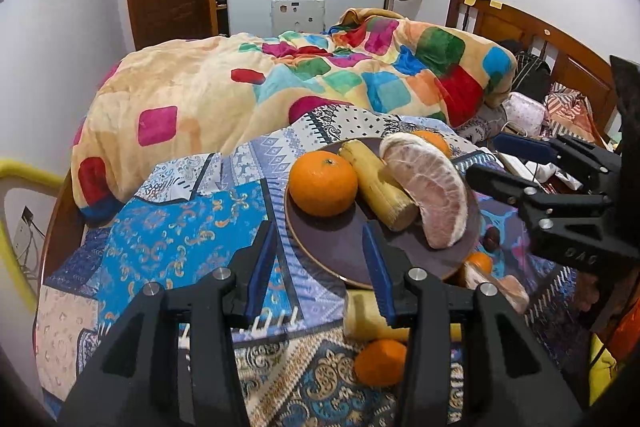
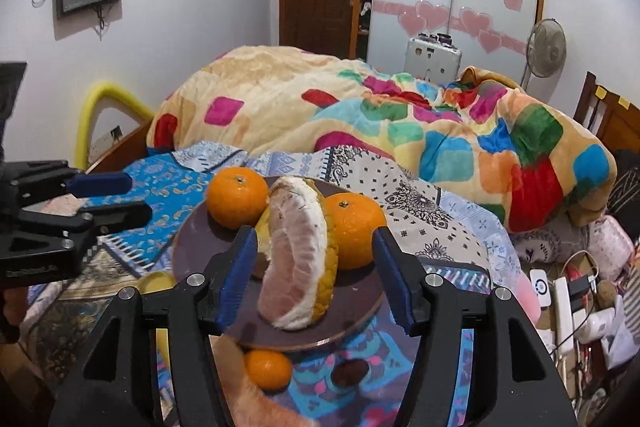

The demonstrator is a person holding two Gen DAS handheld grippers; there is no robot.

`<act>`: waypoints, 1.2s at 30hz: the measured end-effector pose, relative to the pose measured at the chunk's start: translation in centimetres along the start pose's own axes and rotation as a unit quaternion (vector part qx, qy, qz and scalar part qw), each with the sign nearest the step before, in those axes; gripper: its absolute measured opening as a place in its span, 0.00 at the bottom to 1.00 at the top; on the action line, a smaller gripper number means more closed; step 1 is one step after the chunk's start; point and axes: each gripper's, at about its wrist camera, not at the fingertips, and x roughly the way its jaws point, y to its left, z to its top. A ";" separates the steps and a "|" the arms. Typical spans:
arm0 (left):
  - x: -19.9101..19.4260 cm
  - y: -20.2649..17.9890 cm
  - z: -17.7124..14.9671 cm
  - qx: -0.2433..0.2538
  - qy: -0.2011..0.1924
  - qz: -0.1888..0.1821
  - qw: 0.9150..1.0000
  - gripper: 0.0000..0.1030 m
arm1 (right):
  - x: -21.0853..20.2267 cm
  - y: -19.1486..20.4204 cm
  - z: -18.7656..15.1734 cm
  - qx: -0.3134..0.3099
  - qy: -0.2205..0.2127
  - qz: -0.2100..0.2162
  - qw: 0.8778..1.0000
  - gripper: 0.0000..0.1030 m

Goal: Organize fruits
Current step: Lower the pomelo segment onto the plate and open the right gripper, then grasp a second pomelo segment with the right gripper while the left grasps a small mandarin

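A dark round plate [image 1: 340,251] [image 2: 200,239] lies on the patterned cloth. On it are two oranges [image 1: 323,183] [image 1: 434,141], a yellow cane piece [image 1: 380,183] and a peeled pomelo wedge [image 1: 432,195] [image 2: 300,255]. My left gripper [image 1: 320,227] [image 2: 140,195] hovers open over the plate's near rim, with nothing pressed between its pads. My right gripper [image 2: 316,233] [image 1: 482,157] stands open around the pomelo wedge, and both pads are clear of it. Off the plate lie an orange [image 1: 380,363], a small orange [image 2: 268,369], another cane piece [image 1: 368,319] and a pomelo piece [image 1: 504,291].
A bulky colourful quilt [image 1: 280,87] fills the bed behind the plate. A dark brown fruit [image 2: 352,371] lies just beside the plate. Cables and a power strip [image 2: 564,311] clutter the right side under the wooden headboard [image 1: 520,27].
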 end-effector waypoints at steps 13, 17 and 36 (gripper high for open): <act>-3.5 -1.3 -2.5 -0.005 0.009 -0.003 1.000 0.46 | -4.8 1.0 -2.1 0.008 -0.019 0.028 0.999 0.54; -4.0 -2.0 -3.6 -0.003 0.014 -0.006 1.000 0.46 | -5.4 1.5 -3.2 0.007 -0.020 0.031 0.999 0.54; -0.8 -3.2 -7.8 0.005 0.053 -0.023 0.998 0.46 | -1.9 2.8 -7.6 0.017 0.039 0.065 0.997 0.54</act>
